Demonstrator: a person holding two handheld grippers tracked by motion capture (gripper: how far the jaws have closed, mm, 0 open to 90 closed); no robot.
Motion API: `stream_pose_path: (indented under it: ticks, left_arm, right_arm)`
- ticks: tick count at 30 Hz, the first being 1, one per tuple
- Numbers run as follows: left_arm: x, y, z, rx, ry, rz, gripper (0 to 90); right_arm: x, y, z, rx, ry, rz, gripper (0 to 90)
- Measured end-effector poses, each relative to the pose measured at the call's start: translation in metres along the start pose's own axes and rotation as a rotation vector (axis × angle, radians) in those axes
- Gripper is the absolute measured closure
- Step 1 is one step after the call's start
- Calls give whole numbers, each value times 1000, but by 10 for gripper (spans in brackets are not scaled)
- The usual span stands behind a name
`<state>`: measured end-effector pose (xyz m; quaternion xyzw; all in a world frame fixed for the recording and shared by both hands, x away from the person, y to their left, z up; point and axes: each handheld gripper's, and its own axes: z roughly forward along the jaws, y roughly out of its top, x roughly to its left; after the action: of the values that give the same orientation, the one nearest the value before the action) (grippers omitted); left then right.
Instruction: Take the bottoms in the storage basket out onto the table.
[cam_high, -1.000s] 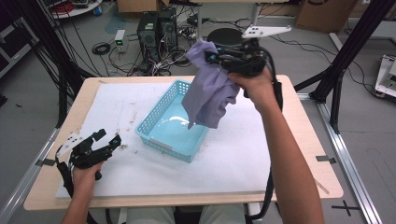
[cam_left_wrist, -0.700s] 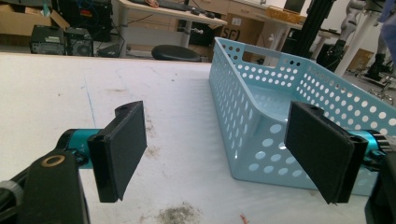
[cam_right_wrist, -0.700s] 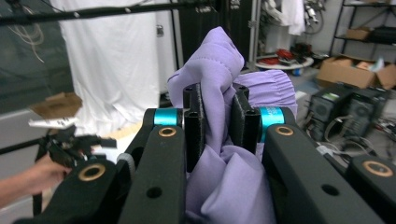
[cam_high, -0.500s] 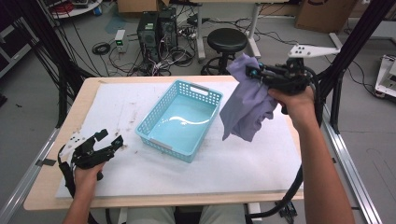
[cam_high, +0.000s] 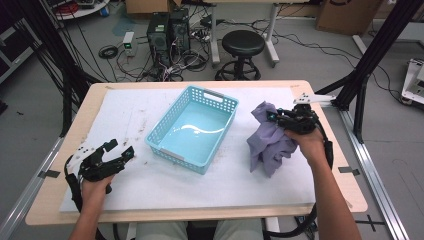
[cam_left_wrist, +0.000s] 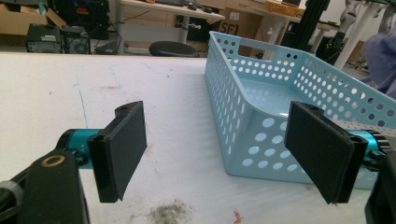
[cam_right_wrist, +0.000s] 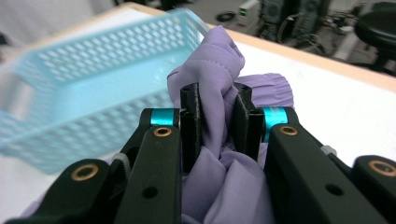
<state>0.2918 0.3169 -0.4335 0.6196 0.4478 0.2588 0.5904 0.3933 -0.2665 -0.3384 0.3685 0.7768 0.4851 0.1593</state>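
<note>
A crumpled purple cloth (cam_high: 270, 142) hangs from my right gripper (cam_high: 272, 117) to the right of the light blue perforated basket (cam_high: 165, 145), its lower folds touching the white table cover. In the right gripper view the right gripper (cam_right_wrist: 217, 100) is shut on a bunched fold of the cloth (cam_right_wrist: 219, 70); its jaws have just eased open slightly, with the fabric still pinched between the pads. The basket (cam_right_wrist: 70, 93) lies beyond, blurred. My left gripper (cam_high: 121, 148) rests low at the table's front left, open. Nothing sits between the left gripper's (cam_left_wrist: 219, 149) pads, which face the basket's near wall (cam_left_wrist: 252, 135).
A white cover (cam_high: 220, 185) spreads over the wooden table (cam_high: 345, 195). Black frame posts (cam_high: 372, 55) rise at the right and back left. A black stool (cam_high: 243, 45) and computer cases (cam_high: 167, 30) stand on the floor behind the table.
My right hand has carried the purple cloth from above the basket to the right and down, until it touches the table beside the basket. The left hand has stayed put.
</note>
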Motion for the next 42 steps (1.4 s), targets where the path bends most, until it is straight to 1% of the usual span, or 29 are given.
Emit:
stream_pose_path:
  ticks: [2,5,6,8,10,11,13,14,15,17,19,20,21,22,24,25,27,28,29,30,31,32,33,35,36,37,38,40,42]
  left_arm:
    - [0,0,0,4,-2,3,209]
    - [-1,-1,1,8,-3,4,209]
    - [-1,-1,1,9,-4,5,209]
    - [-2,-1,0,9,-5,7,209]
    - [-2,-1,0,8,-3,4,209]
    - [-2,-1,0,8,-2,5,209]
    - [-2,-1,0,6,-4,3,209]
    - [-2,-1,0,8,-4,4,209]
    - [-2,-1,0,7,-5,6,209]
    - [-3,-1,0,6,-5,5,209]
    - [-3,-1,0,7,-6,4,209]
    - [-4,-1,1,5,-5,4,209]
    - [-4,-1,1,7,-7,6,209]
    - [-4,-1,2,5,-7,6,209]
    - [-5,-1,3,8,-10,8,209]
    - [-6,-1,3,6,-10,8,209]
    - [-6,-1,3,6,-10,10,209]
    - [-6,-1,3,5,-11,10,209]
    - [-6,-1,3,3,-11,8,209]
    - [-6,-1,3,4,-9,8,209]
    - [-6,-1,3,3,-8,7,209]
    - [-6,-1,2,8,-10,9,209]
    - [-6,-1,2,7,-9,9,209]
    - [-6,-1,2,11,-8,15,209]
    - [-6,-1,2,11,-9,15,209]
    - [-6,-1,2,11,-8,16,209]
    - [-6,-1,2,10,-8,15,209]
    - [-7,-1,2,10,-11,12,209]
    - [-9,0,2,6,-18,11,209]
  right_arm:
    - [-2,-11,10,22,-21,11,741]
    - [-4,-29,27,101,-69,16,715]
    - [-5,-34,32,130,-80,28,693]
    - [-8,-43,37,155,-96,52,597]
    - [-10,-46,35,150,-128,80,496]
    - [-12,-46,31,138,-132,97,466]
    - [-12,-46,20,99,-132,110,415]
    - [-11,-45,11,62,-149,117,391]
    - [-10,-44,4,38,-147,133,381]
    - [-7,-43,-10,1,-146,122,378]
    - [-1,-42,-19,-13,-109,108,404]
    - [4,-43,-21,-1,-66,86,411]
    - [7,-44,-21,11,-54,77,411]
    - [13,-46,-18,49,-32,44,411]
    - [20,-53,-9,117,20,15,424]
    - [23,-57,-3,151,30,0,432]
    - [26,-64,10,226,25,-25,469]
    - [27,-69,19,266,4,-43,530]
    - [26,-73,23,297,-20,-52,582]
    - [24,-76,26,324,-47,-59,698]
    - [21,-78,27,347,-86,-74,776]
    - [18,-79,25,360,-138,-78,819]
    - [14,-80,22,349,-188,-70,828]
    - [6,-81,10,304,-258,-18,834]
    - [2,-81,3,272,-256,14,779]
    - [-1,-81,-1,243,-240,38,734]
    - [-2,-81,-7,194,-218,73,656]
    - [-1,-80,-15,138,-193,98,555]
    - [1,-79,-17,113,-157,96,443]
